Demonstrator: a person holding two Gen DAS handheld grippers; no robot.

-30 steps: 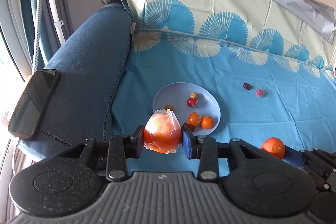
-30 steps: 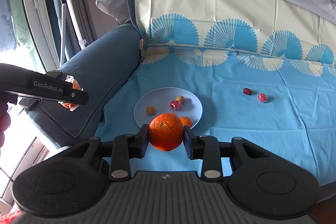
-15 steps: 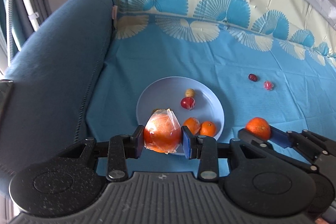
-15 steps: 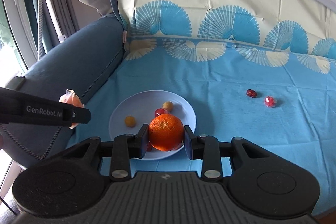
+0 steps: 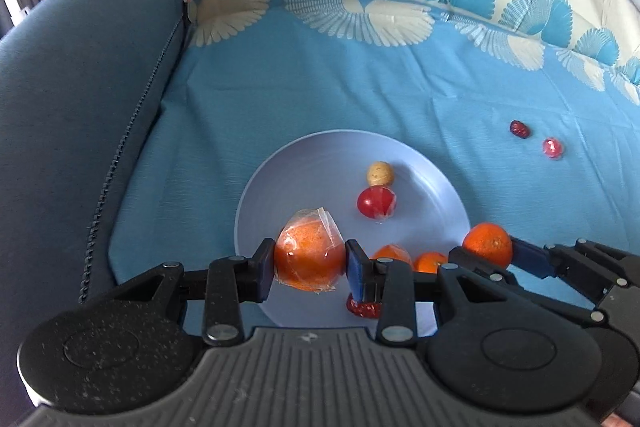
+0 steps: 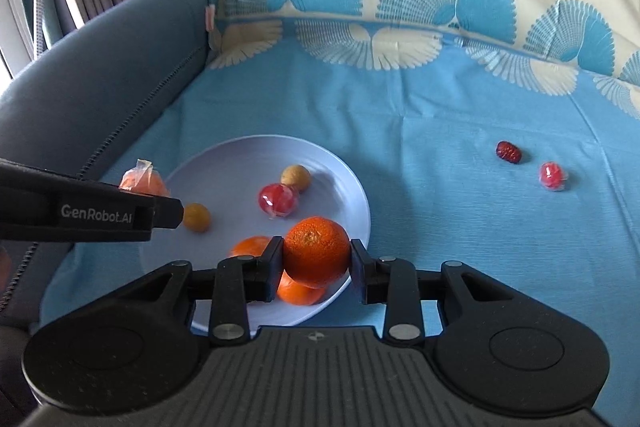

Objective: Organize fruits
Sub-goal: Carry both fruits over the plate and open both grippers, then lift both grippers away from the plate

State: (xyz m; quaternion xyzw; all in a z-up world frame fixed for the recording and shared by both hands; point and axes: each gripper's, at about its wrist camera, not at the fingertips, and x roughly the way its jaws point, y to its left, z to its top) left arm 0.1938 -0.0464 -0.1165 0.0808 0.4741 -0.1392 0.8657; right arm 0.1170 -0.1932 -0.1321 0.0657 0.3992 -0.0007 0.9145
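Left hand-held gripper (image 5: 310, 265): jaws closed on the plastic-wrapped orange (image 5: 309, 254), held just above the near-left part of the plate (image 5: 280, 187). Right hand-held gripper (image 6: 317, 259): jaws closed on the bare orange (image 6: 317, 251), over the plate's near-right rim, right beside the left one.

Already on the plate, ahead of both grippers: beige round fruit (image 5: 380, 173), red wrapped fruit (image 5: 376, 202), yellow round fruit (image 6: 196, 217), two small mandarins (image 6: 250, 247) directly under the right fingers, plus a dark red piece (image 5: 362, 308) at the near rim below the left fingers.

Left to do, my read: release both oranges onto the plate, then fetch two strays on the blue sofa cover (image 6: 440, 147), well ahead and right of the right gripper: dark red date (image 6: 508, 151) and red wrapped candy-like fruit (image 6: 553, 176), lying near each other. Roughly two-thirds through. Plate's near side is crowded, so drop toward the far-left bare area.
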